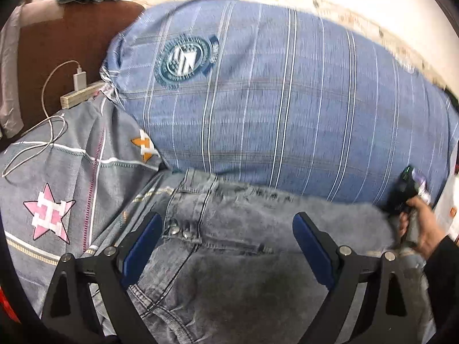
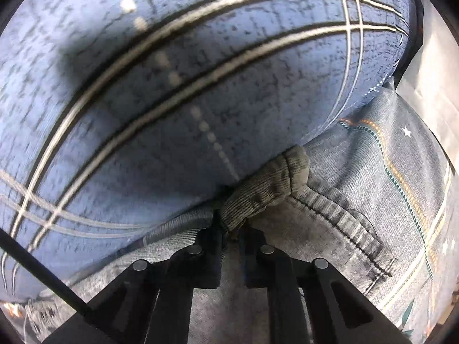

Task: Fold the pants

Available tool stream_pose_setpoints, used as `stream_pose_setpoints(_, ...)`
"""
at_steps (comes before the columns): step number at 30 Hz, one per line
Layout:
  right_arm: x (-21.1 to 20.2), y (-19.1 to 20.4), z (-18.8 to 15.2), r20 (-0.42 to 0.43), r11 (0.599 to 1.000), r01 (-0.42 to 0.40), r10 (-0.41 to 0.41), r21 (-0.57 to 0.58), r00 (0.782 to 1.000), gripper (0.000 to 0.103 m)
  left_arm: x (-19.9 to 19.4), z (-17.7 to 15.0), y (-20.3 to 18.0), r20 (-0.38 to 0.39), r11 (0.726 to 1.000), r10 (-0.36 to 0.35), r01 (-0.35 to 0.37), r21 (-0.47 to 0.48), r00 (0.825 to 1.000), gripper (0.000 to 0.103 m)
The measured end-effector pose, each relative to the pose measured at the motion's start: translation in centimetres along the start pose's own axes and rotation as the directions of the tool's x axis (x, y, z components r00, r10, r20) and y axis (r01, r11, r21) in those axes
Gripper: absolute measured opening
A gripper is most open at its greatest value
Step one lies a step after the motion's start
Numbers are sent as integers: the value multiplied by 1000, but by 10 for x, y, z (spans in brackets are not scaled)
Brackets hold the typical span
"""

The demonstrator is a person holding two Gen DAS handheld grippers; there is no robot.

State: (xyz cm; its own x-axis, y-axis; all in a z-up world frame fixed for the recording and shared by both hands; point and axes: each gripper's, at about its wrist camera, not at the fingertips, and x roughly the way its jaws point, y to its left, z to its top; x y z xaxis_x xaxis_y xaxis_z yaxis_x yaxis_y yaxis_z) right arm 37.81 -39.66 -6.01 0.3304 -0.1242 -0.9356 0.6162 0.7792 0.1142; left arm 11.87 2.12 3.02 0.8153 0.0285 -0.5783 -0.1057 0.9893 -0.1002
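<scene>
Grey washed jeans [image 1: 229, 229] lie across the bed in front of a big blue striped pillow [image 1: 272, 100]; the waistband with its metal buttons [image 1: 179, 232] is at the left. My left gripper [image 1: 226, 229] is open, its blue-padded fingers [image 1: 143, 240] spread above the waist area, holding nothing. My right gripper [image 2: 233, 223] is shut on a bunched edge of the jeans [image 2: 266, 183], pressed close against the pillow [image 2: 172, 86]. In the left wrist view the right gripper [image 1: 407, 197] and the hand holding it sit at the jeans' far right end.
A grey bedsheet with star prints [image 1: 48, 215] covers the bed. A white charger and cable [image 1: 79, 78] lie at the left by a brown headboard [image 1: 71, 37]. A hemmed seam of the jeans [image 2: 344, 229] runs right of my right gripper.
</scene>
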Motion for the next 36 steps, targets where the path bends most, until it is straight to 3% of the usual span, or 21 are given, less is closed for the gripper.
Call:
stream_pose_setpoints(3,-18,-3,-7,15,998,-55,55,19,998,8,8,-3,0,-32,999,36,-36,21,999,92)
stream_pose_setpoints(8,-65,-9,-16,80,989,-149,149,-7,986,7,-10,0,15,48,997,17,-14,-75,999,92)
stream_pose_setpoints(10,-82,-11,-20,107,987,-159,160,-19,981,7,1,-3,11,8,998,28,-28,-52,1000,92)
stream_pose_setpoints(12,-102,-19,-26,119,974,-225,223,5,968,7,14,-6,7,-68,999,46,-47,-13,997,92)
stream_pose_setpoints(16,-151,-35,-59,176,948,-319,316,-13,932,7,8,-5,15,-56,997,4,-8,-70,998,92)
stream_pose_setpoints(19,-186,-56,-103,202,912,-411,405,-12,892,7,19,-8,15,-125,997,-36,28,-67,992,92)
stream_pose_setpoints(21,-183,-108,-144,223,895,-446,439,-22,870,7,18,-9,22,-128,993,-34,19,-116,991,92)
stream_pose_setpoints(24,-172,-130,-188,229,869,-493,486,-30,843,7,10,-5,32,-99,981,-60,40,-191,993,92)
stream_pose_setpoints(27,-144,-144,-214,249,853,-521,512,-35,822,7,6,-5,35,-82,981,-39,23,-192,996,92)
stream_pose_setpoints(31,-128,-157,-230,256,842,-538,530,-46,808,7,4,-6,33,-68,982,-37,24,-187,997,92)
stream_pose_setpoints(34,-123,-160,-226,255,844,-533,529,-60,809,7,1,-2,32,-80,986,8,-21,-166,997,92)
stream_pose_setpoints(36,-116,-160,-224,244,840,-541,535,-48,809,8,-23,5,43,22,974,-14,19,-226,1000,92)
